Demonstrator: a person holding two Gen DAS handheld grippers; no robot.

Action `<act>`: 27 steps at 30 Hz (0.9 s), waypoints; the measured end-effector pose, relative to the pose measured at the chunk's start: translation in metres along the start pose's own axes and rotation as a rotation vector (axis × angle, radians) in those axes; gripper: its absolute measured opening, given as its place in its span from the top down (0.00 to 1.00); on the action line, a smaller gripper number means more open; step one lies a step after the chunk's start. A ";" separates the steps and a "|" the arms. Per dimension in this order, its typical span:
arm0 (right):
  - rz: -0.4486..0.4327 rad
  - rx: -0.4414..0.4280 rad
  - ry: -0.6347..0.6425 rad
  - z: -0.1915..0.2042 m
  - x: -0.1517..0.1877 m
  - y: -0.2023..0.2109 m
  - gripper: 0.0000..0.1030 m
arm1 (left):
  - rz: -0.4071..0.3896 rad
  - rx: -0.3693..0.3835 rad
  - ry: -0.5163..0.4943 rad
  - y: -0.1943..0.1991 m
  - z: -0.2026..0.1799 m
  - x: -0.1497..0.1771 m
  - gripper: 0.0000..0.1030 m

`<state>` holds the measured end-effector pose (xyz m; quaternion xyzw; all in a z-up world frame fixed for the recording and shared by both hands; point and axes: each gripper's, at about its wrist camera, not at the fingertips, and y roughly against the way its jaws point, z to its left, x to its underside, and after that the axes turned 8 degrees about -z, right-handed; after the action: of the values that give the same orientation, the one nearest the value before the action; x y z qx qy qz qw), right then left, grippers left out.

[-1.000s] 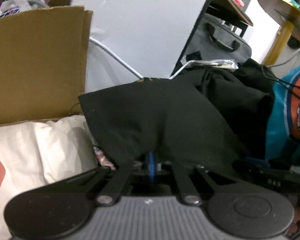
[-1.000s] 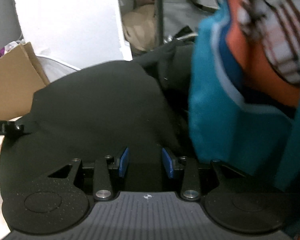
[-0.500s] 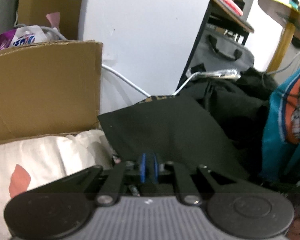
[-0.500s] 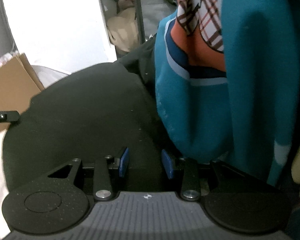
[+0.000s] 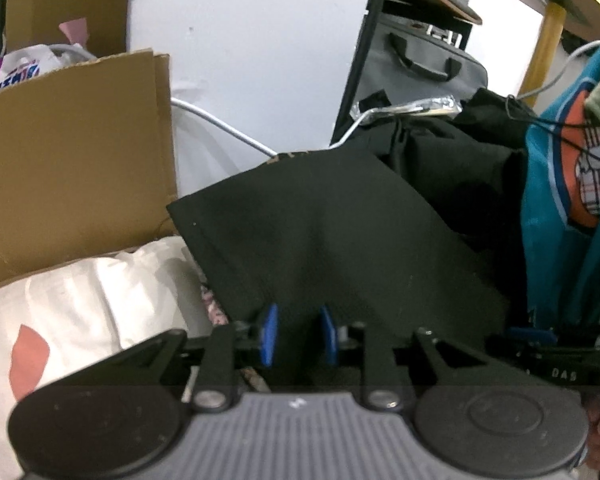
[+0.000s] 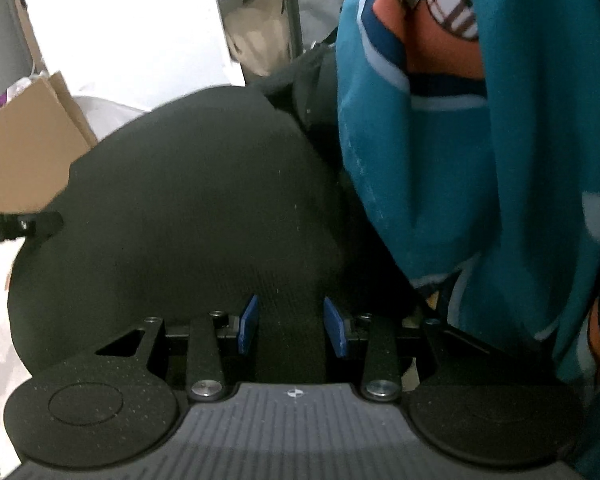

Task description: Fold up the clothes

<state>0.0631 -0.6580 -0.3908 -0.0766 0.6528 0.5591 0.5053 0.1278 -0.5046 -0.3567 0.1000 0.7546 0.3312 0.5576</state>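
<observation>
A folded black fabric garment [image 5: 332, 240] is seen lying in the middle of both wrist views, spread flat over a white cushion with a pink blotch [image 5: 80, 304] and bordered at its far side by a heap of dark clothing [image 5: 452, 160]. The left gripper [image 5: 298, 332] is held low over the near edge of the black garment; its blue pads [image 5: 269, 332] have just been opening and are now parted, with black cloth lying in the gap but not pressed by either pad. The right gripper [image 6: 291, 326] is set over the same garment further to the right, its blue pads [image 6: 249, 322] standing apart with a strip of black cloth between them; whether the pads touch that cloth cannot be told. A teal garment with an orange and plaid print [image 6: 480, 160] is hung just beside the right gripper, draped down to the black garment's edge. A brown cardboard box [image 5: 72, 152] is placed behind the cushion, against a white wall [image 5: 252, 60], and a white cable [image 5: 220, 124] is run between them.
</observation>
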 end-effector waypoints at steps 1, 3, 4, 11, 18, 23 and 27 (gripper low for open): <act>0.003 0.000 -0.004 -0.001 0.002 0.000 0.59 | 0.001 -0.004 -0.002 0.002 0.000 0.000 0.74; 0.008 0.004 -0.016 -0.003 0.005 0.003 0.59 | 0.005 -0.019 -0.005 0.008 0.000 0.001 0.74; 0.009 0.007 -0.023 -0.004 0.006 0.003 0.59 | 0.007 -0.026 -0.004 0.011 0.000 0.001 0.72; -0.001 0.058 0.023 0.013 -0.001 0.023 0.56 | 0.031 -0.065 0.049 0.035 0.014 0.001 0.41; 0.019 0.022 -0.036 0.020 -0.011 0.040 0.31 | 0.065 -0.090 0.096 0.057 0.025 -0.004 0.17; 0.044 0.083 -0.082 0.021 -0.018 0.043 0.15 | 0.103 -0.067 0.122 0.067 0.029 -0.002 0.15; 0.063 0.080 -0.102 0.029 -0.026 0.046 0.08 | 0.126 -0.067 0.137 0.079 0.034 -0.007 0.15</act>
<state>0.0610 -0.6301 -0.3375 -0.0072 0.6502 0.5513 0.5228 0.1439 -0.4351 -0.3079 0.1057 0.7716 0.3969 0.4857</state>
